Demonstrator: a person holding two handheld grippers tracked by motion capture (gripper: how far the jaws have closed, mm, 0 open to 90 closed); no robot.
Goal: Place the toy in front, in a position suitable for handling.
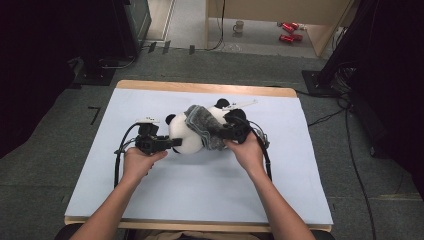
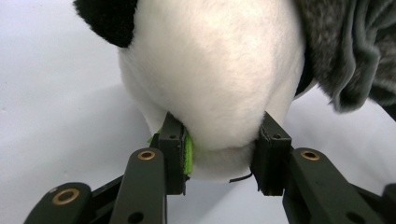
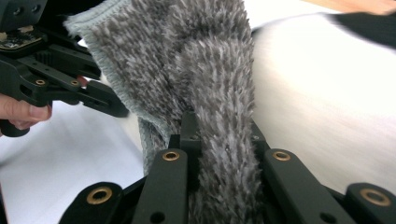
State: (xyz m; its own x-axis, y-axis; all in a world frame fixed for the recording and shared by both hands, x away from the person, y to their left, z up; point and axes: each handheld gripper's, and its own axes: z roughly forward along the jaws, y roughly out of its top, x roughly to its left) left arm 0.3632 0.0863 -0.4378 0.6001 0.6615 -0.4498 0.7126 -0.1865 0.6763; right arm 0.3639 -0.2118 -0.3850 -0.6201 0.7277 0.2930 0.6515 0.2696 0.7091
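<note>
A black-and-white panda plush [image 1: 186, 137] lies in the middle of the pale mat [image 1: 200, 190]. A fuzzy grey cloth [image 1: 201, 124] is draped across its body. My left gripper [image 1: 174, 143] comes in from the left and is shut on the panda; its pads press into the white plush [image 2: 210, 70] from both sides [image 2: 222, 154]. My right gripper [image 1: 222, 133] sits at the panda's right side, shut on a fold of the grey cloth [image 3: 205, 60], which bunches up between the jaws [image 3: 224, 135]. The panda's white body [image 3: 317, 93] lies just behind the cloth.
The mat covers a wooden table [image 1: 200, 87] on grey carpet. Cables [image 1: 117, 160] trail from both grippers across the mat. Black stands [image 1: 100, 30] and cords flank the table. Far back on the floor sit a mug [image 1: 239, 26] and red cans [image 1: 289, 31].
</note>
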